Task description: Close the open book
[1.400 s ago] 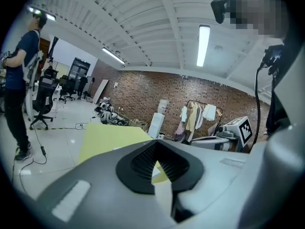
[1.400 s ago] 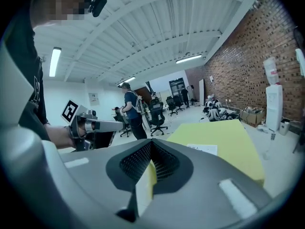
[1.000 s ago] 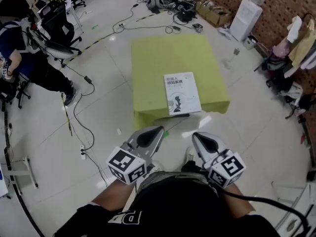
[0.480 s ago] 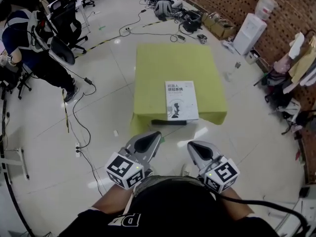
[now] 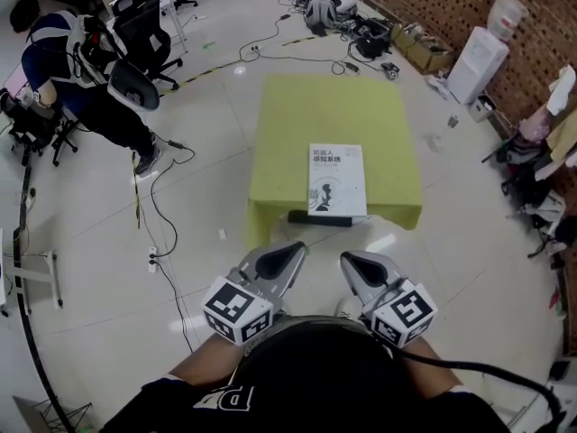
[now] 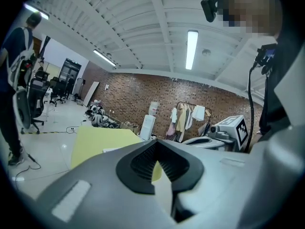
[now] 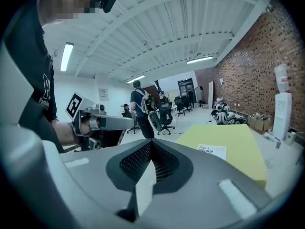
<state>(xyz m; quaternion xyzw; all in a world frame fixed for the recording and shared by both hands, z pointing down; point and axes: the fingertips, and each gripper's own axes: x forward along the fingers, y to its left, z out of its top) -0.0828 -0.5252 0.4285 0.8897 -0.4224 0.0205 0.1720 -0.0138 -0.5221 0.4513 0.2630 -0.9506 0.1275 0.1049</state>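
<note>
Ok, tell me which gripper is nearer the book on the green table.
Right, narrowly. The right gripper sits off the near edge of the table, in line with the book; the left gripper is equally far back but off to the book's left.

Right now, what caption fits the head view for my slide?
Closed book on a green table; left gripper and right gripper shut, short of it.
</note>
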